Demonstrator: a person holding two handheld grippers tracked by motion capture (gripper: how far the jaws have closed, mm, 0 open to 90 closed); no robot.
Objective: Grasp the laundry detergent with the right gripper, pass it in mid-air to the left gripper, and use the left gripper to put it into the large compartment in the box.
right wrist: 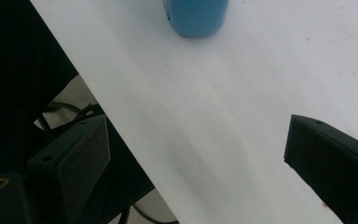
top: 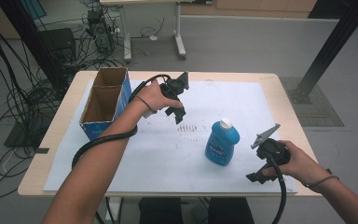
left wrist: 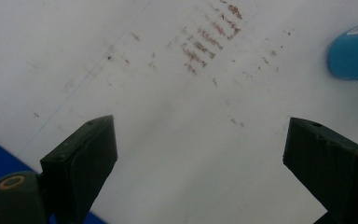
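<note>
Both tongs stand released with nothing between their jaws: the right tongs [top: 256,177] hang low at the near right edge of the tabletop [top: 279,88], and the left tongs [top: 176,111] hover over the white sheet [top: 168,154] just beside the cardboard box [top: 103,102]. The thing to go for looks to be the blue bottle [top: 222,142], which stands upright with its white cap [top: 225,123] on, on the sheet between the two tongs and nearer the right ones. To take it well, I would bring the right tongs in level at the bottle's waist, jaws either side of the flatter faces, and close below the shoulder so the plastic does not squirm out; too high a grip could tip it. In the right gripper view the bottle sits ahead and off centre, so the tongs want turning toward it first. The right hand [top: 298,161] holds its tool angled down toward the near edge; the left forearm reaches forward with the wrist bent down.
</note>
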